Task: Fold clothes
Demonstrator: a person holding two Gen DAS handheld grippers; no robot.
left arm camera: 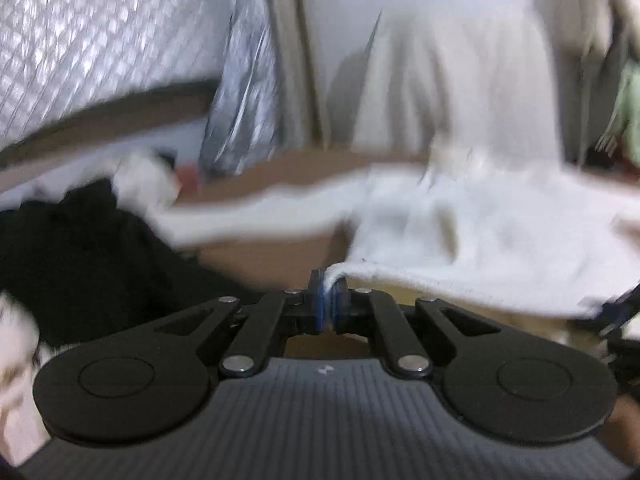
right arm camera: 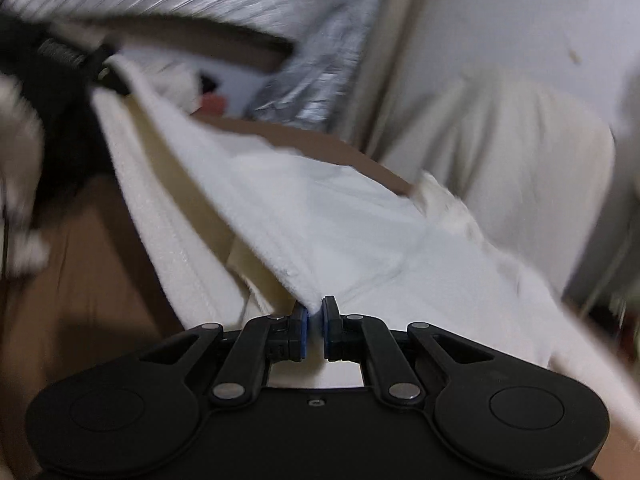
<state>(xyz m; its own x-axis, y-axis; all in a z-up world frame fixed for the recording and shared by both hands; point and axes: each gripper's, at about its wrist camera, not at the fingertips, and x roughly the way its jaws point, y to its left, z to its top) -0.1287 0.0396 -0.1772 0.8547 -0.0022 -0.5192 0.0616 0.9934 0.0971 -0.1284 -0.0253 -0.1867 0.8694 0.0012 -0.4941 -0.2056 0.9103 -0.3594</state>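
White garment [left arm camera: 460,220] hangs stretched between the two claws, above a brown table [left arm camera: 256,256]; far part of it drapes toward 1 o'clock in the left wrist view. Left claw [left arm camera: 329,300] pressed together, pinching a hem corner of the cloth between its blue pads. Right claw [right arm camera: 316,328] likewise pinched on a cloth edge; a white sliver shows in the narrow gap. From the right wrist view the left claw sits at 10 o'clock holding the far corner.

Black garment [left arm camera: 80,248] lies at 9 o'clock on the table, well apart from the grip points.

Judgement: step is spreading or lifting for a fold. Keep both pinches firm, keep the edge taut and level, lay it down clear of the black piece.

Heavy blur. No brand, label or writing readable.
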